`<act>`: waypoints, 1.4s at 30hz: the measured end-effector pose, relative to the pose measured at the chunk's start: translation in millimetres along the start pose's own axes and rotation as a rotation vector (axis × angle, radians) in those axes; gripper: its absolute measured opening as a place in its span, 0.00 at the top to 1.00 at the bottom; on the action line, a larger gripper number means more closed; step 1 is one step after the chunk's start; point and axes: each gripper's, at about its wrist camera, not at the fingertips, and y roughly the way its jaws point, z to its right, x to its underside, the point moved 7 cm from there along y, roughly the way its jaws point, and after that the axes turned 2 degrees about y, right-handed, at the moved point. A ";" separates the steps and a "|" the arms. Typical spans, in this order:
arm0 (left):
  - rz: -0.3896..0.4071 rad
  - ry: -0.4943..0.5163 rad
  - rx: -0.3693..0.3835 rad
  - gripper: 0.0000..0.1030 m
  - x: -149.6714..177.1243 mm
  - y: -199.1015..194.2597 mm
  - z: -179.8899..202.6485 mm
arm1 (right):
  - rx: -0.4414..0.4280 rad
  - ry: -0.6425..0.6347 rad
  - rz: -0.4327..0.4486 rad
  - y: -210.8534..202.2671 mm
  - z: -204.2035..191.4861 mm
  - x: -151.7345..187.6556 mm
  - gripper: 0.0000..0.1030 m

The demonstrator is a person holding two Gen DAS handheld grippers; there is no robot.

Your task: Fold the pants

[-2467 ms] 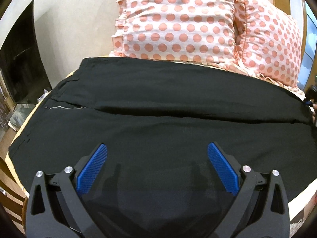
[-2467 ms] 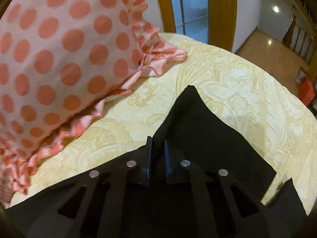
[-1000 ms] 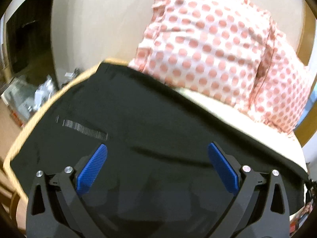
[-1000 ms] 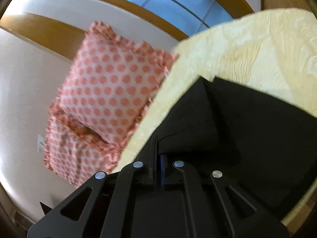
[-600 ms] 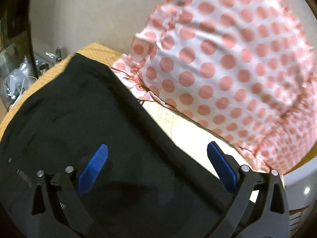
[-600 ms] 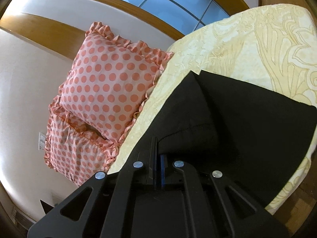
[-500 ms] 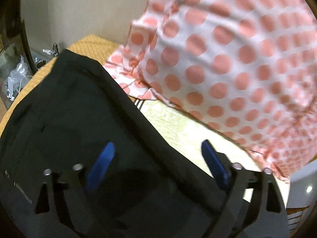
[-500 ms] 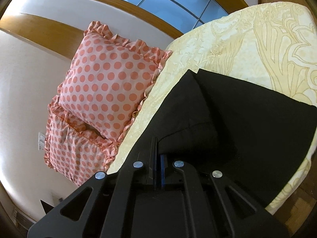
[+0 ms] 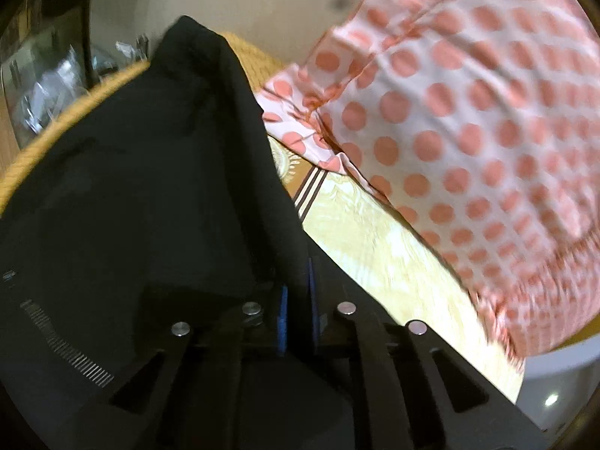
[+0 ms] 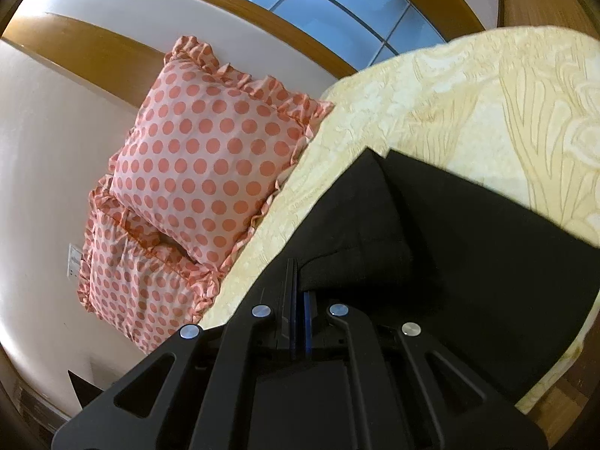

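Note:
The black pants (image 9: 142, 195) lie on a bed with a pale yellow patterned cover (image 9: 375, 247). My left gripper (image 9: 297, 292) is shut on the pants' far edge, near the waistband end, and the cloth bunches up at the blue pads. A white zipper line shows at lower left. In the right wrist view the pants (image 10: 468, 232) spread over the bed cover (image 10: 487, 101). My right gripper (image 10: 299, 285) is shut on a fold of the leg end, lifted above the bed.
Two pink pillows with coral dots lean at the head of the bed (image 9: 468, 112) (image 10: 210, 157). A wood-framed window (image 10: 330, 11) is behind them. The bed's orange edge (image 9: 41, 146) and floor clutter (image 9: 41, 93) lie at the left.
My left gripper has moved to the pants' far edge by the pillow and shut on it; its jaws stood wide open before. My right gripper stays shut on the leg end, almost still.

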 end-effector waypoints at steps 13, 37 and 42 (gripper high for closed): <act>0.205 -0.022 -0.002 0.92 194.7 -158.2 -96.0 | 0.054 -0.012 0.064 -35.3 10.9 -16.0 0.98; 0.220 0.000 0.034 0.93 224.0 -165.3 -114.1 | 0.126 -0.023 0.006 -61.8 34.3 1.5 0.97; 0.176 -0.004 0.036 0.95 227.9 -156.2 -122.1 | 0.166 0.055 -0.030 -62.7 69.8 21.7 0.97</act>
